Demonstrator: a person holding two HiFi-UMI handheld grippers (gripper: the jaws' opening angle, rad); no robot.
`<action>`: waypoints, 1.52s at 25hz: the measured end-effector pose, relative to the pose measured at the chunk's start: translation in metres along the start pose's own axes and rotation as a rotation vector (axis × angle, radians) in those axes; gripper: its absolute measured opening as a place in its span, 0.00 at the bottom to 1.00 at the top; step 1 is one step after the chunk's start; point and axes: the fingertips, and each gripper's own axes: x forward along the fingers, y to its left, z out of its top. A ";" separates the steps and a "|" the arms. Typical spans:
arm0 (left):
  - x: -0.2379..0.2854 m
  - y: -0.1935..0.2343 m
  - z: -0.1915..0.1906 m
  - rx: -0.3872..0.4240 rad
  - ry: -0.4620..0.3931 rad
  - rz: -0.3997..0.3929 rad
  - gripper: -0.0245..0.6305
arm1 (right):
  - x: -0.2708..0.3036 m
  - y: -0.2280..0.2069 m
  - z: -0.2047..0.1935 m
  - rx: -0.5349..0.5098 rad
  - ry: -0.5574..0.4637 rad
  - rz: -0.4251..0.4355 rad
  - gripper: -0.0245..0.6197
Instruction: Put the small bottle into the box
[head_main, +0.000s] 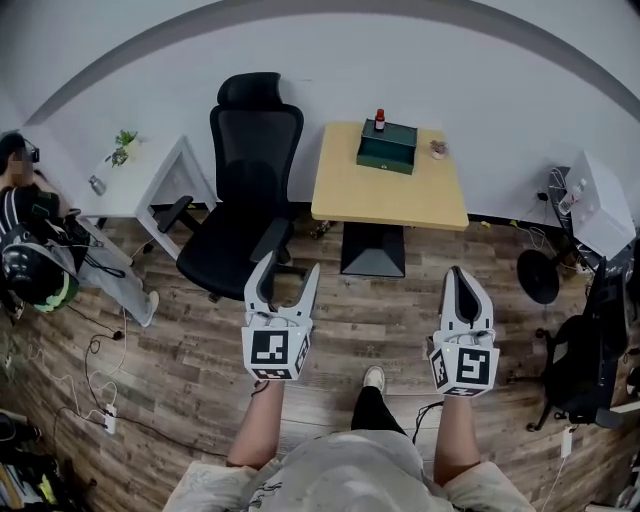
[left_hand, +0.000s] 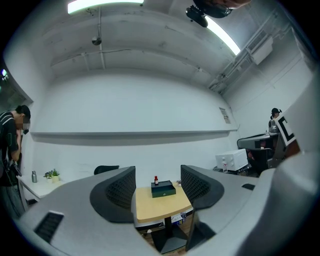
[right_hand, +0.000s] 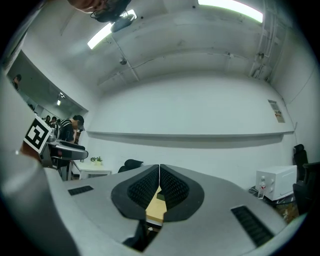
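Note:
A small bottle with a red cap (head_main: 379, 120) stands upright at the far left of a dark green box (head_main: 388, 146), on a small wooden table (head_main: 390, 195) near the wall. The left gripper view looks along its jaws at the bottle (left_hand: 156, 179) and the closed box (left_hand: 163, 189), both far off. My left gripper (head_main: 290, 279) is held over the floor well short of the table, open and empty. My right gripper (head_main: 459, 280) hangs beside it, shut on nothing. In the right gripper view the jaws meet and hide most of the table (right_hand: 154, 210).
A black office chair (head_main: 248, 190) stands left of the table, beside a white desk (head_main: 150, 180) with a small plant (head_main: 121, 146). A person (head_main: 40, 250) is at the far left. A white appliance (head_main: 600, 200) and a black floor fan (head_main: 541, 275) are at the right. Cables trail on the wooden floor.

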 end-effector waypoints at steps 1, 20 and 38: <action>0.013 -0.003 0.000 0.002 0.004 -0.004 0.45 | 0.009 -0.009 -0.003 0.004 0.001 -0.005 0.07; 0.217 -0.056 0.002 0.016 0.036 -0.043 0.45 | 0.148 -0.149 -0.056 0.082 0.038 -0.038 0.07; 0.332 -0.081 -0.013 -0.011 0.018 -0.079 0.45 | 0.221 -0.215 -0.079 0.055 0.047 -0.061 0.07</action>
